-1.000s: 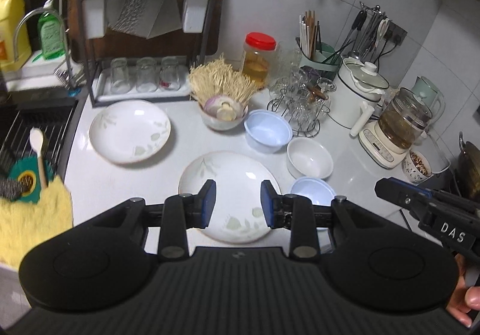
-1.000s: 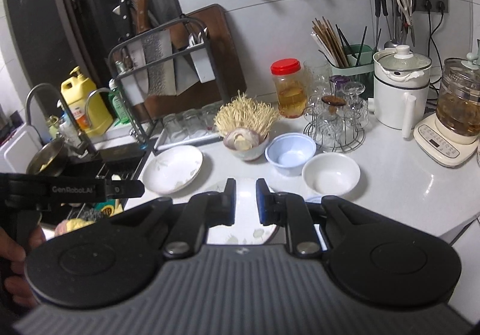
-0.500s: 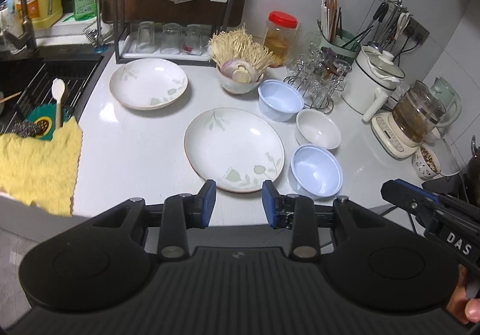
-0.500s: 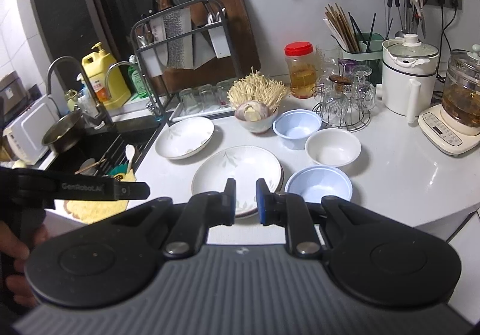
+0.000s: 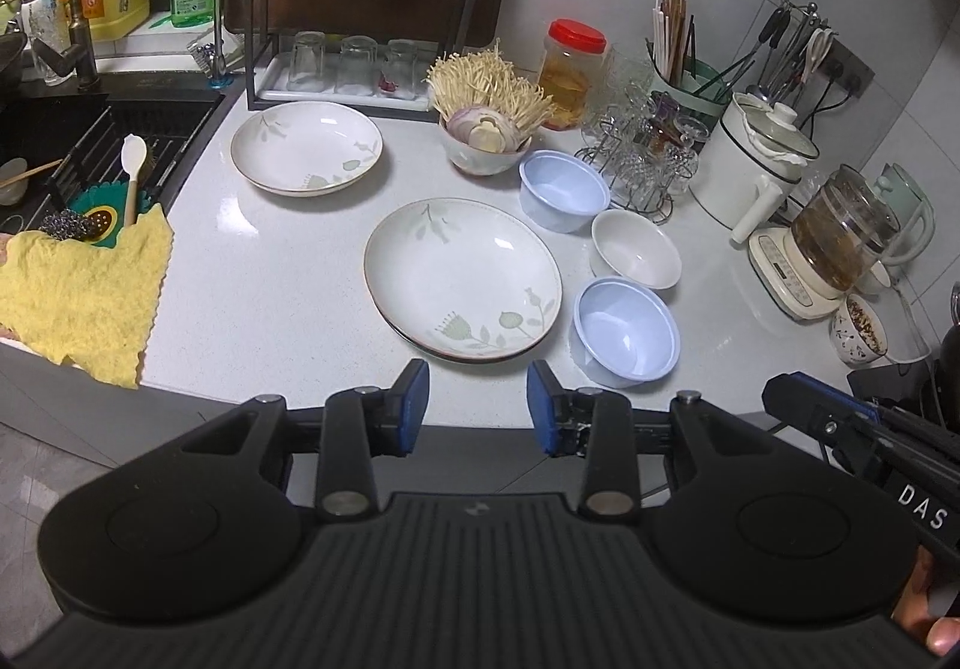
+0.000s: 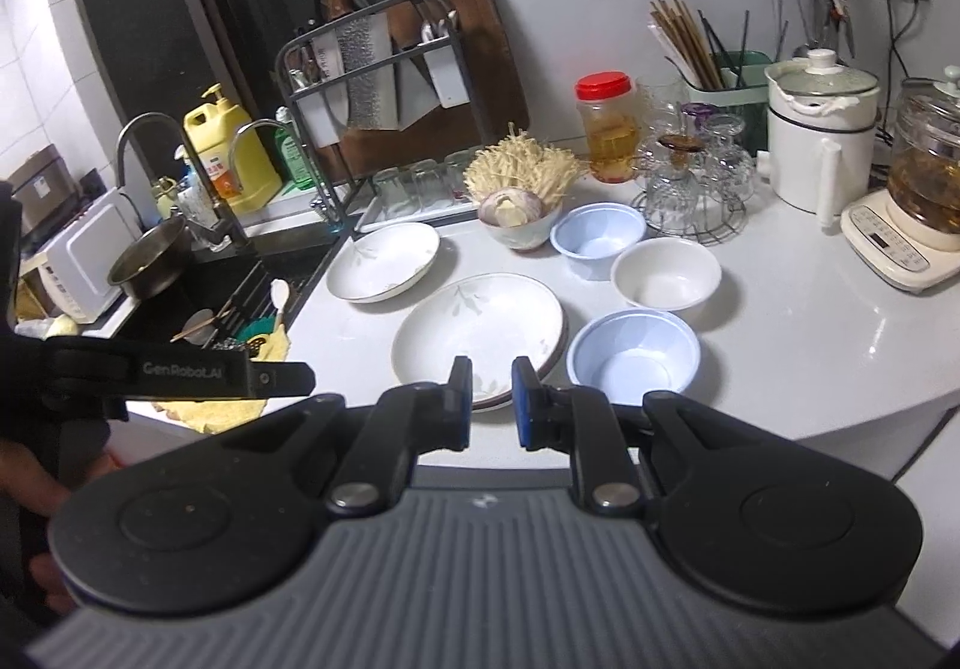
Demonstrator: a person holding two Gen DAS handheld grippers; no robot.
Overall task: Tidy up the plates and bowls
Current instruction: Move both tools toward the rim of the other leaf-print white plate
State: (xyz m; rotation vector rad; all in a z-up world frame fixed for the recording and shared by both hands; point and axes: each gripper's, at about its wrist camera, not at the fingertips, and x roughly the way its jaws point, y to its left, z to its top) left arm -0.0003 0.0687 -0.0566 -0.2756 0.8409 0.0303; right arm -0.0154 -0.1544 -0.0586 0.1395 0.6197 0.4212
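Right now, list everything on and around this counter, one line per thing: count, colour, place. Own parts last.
plates: two, white with leaf print, one mid-counter, one nearer the sink.
blue bowls: two, pale blue, right of the middle plate, front and back.
white bowl: one, between the blue bowls.
mushroom bowl: one, pale, behind the plates.
jar: one, red lid, by the wall.
glass rack: one, wire, right of the jar.
yellow cloth: one, counter edge by the sink.
left gripper: black, blue pads, jaws just opening, empty.
right gripper: black, jaws nearly shut, empty.
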